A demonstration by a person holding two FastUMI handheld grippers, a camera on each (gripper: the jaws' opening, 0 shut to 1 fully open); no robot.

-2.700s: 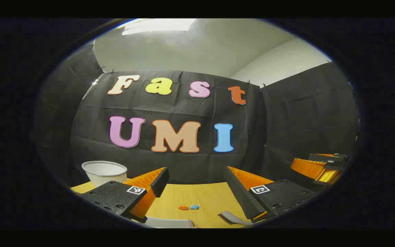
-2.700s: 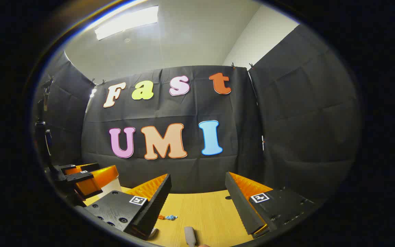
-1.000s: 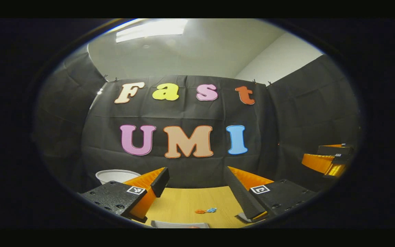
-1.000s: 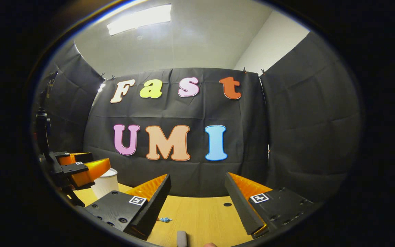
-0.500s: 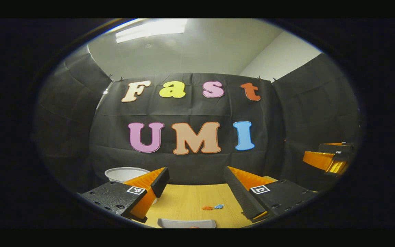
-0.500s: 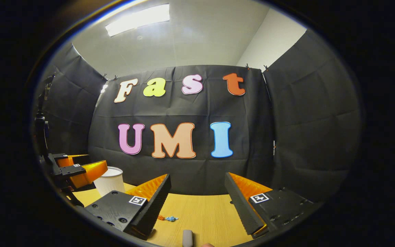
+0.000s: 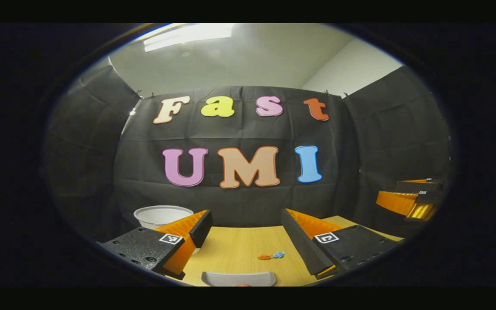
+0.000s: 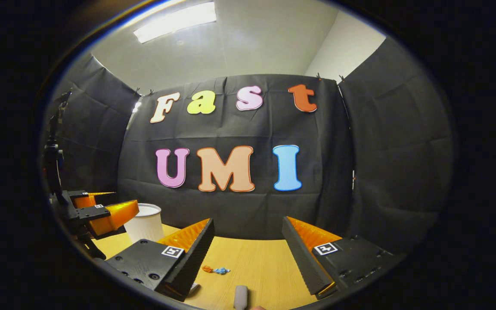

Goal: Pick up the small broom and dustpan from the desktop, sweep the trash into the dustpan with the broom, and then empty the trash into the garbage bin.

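Observation:
In the left gripper view my left gripper (image 7: 246,230) is open above the wooden desktop (image 7: 239,249), nothing between its fingers. Below it the grey dustpan (image 7: 238,279) lies at the near edge. Small orange and blue trash (image 7: 271,256) sits on the wood a little beyond. The white garbage bin (image 7: 161,215) stands at the back left. My right gripper (image 7: 411,199) hangs far right there. In the right gripper view my right gripper (image 8: 248,243) is open over the desktop (image 8: 256,262). A grey broom handle end (image 8: 240,297) pokes in at the bottom. The trash (image 8: 215,270) lies left of centre, the bin (image 8: 145,222) farther left.
The other gripper (image 8: 101,213) hovers at the left of the right gripper view, in front of the bin. A black stand (image 8: 52,155) rises at the far left. Black cloth walls close the desk at the back and sides. A small dark hole (image 8: 285,248) marks the desktop.
Both cameras have swung slightly, so the wall and bin have shifted right in each view. More of the dustpan shows below the left gripper. Both grippers stay open.

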